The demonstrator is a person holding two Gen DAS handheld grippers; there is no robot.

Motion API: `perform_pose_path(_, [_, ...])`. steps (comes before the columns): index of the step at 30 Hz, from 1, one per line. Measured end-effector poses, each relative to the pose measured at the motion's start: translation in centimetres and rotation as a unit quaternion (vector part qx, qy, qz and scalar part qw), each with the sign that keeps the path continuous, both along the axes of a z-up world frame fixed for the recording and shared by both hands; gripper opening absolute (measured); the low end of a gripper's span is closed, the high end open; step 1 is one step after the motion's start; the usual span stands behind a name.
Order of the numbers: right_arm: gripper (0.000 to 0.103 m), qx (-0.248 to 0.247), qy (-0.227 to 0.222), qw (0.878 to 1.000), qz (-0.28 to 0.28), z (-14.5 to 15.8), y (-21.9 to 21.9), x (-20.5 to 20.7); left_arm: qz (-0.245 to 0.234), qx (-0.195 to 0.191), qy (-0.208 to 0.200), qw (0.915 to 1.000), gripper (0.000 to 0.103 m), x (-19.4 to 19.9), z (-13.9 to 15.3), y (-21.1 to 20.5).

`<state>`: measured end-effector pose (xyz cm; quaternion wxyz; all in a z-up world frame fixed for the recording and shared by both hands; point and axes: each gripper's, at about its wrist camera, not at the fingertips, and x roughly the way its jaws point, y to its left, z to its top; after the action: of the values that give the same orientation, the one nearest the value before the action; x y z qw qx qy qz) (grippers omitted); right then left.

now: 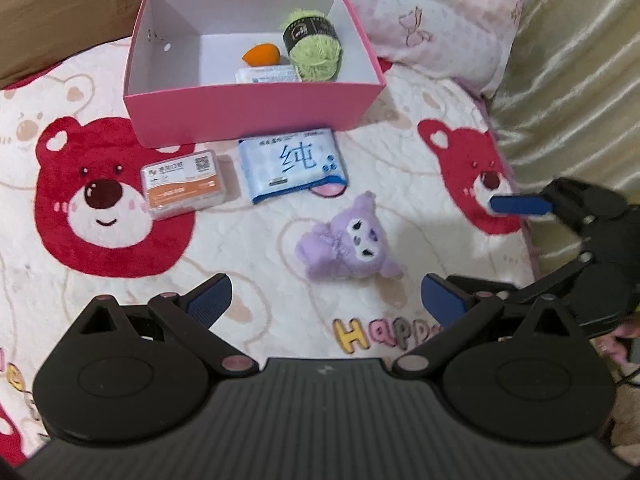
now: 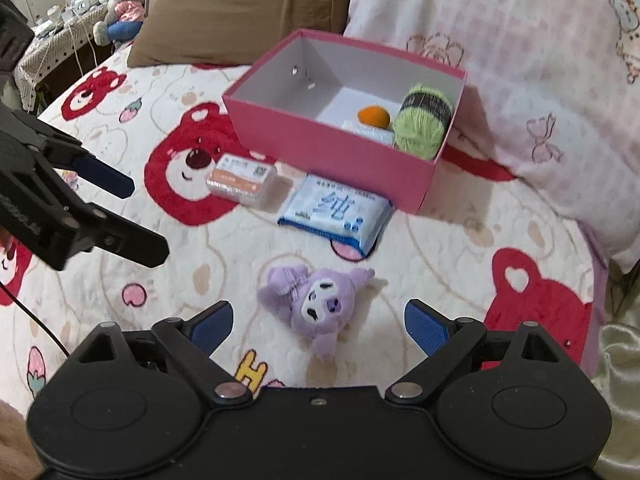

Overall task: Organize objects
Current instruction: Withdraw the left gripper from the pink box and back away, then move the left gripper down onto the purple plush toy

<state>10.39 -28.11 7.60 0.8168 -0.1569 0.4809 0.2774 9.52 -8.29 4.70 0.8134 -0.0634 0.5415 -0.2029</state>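
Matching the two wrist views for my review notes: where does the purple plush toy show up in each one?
Left wrist view: the purple plush toy lies right of centre on the bear blanket, below the blue tissue pack.
Right wrist view: the toy sits low at centre, between the open jaws.
Shared landmark: the pink box, behind the tissue pack in both views.

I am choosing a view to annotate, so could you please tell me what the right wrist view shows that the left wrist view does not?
Only the right wrist view shows the cluttered side table with stuffed toys. Only the left wrist view shows the shiny beige curtain. Both show the pink box, green yarn, purple plush, blue tissue pack, orange-labelled case, and both open grippers.
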Motion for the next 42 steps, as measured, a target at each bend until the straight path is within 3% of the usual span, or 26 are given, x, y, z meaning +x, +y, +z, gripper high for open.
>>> perform_pose_path(5, [0.095, -0.002, 0.003, 1.000, 0.007, -1.8, -1.0, 0.3, 0.011, -0.007, -0.019, 0.9997, 0.103, -0.6, -0.5, -0.5])
perform_pose_path(9, [0.095, 0.004, 0.008, 1.000, 0.013, -3.3, -1.7, 0.6, 0.016, -0.011, -0.005, 0.9998, 0.102, -0.7, -2.0, -0.8])
perform_pose_path(15, [0.095, 0.037, 0.002, 0.996, 0.076, -5.4, -2.8, 0.8, 0.032, -0.015, -0.001, 0.9994, 0.102, -0.7, -4.7, -1.3])
perform_pose_path(19, [0.095, 0.082, -0.019, 0.990, 0.116, -5.9, -3.3, 0.5, 0.017, -0.007, -0.036, 0.9992, 0.103, -1.6, -5.7, -2.3])
perform_pose_path(25, [0.095, 0.074, -0.039, 0.983, 0.163, -6.9, -2.2, -0.1, 0.008, -0.009, -0.053, 0.9985, 0.102, -2.0, -7.0, -3.3])
perform_pose_path(28, [0.095, 0.080, -0.033, 0.983, 0.160, -7.7, -1.9, 0.4, 0.016, -0.012, -0.068, 0.9975, 0.102, -1.8, -7.9, -3.7])
perform_pose_path(33, [0.095, 0.053, -0.054, 0.984, 0.163, -9.5, -0.2, 0.9, 0.052, -0.036, -0.056, 0.9964, 0.102, -0.8, -10.2, -3.7])
perform_pose_path(36, [0.095, 0.077, -0.050, 0.987, 0.134, -10.6, -0.3, 1.7, 0.059, -0.049, -0.048, 0.9959, 0.102, -0.3, -11.3, -3.8])
perform_pose_path(39, [0.095, 0.097, -0.027, 0.991, 0.091, -12.1, -0.7, 2.4, 0.048, -0.031, -0.058, 0.9967, 0.102, 0.0, -11.9, -4.2])
perform_pose_path(42, [0.094, 0.070, -0.035, 0.993, 0.088, -13.2, -0.5, 2.1, 0.038, -0.008, -0.061, 0.9974, 0.102, 0.6, -12.5, -4.6])
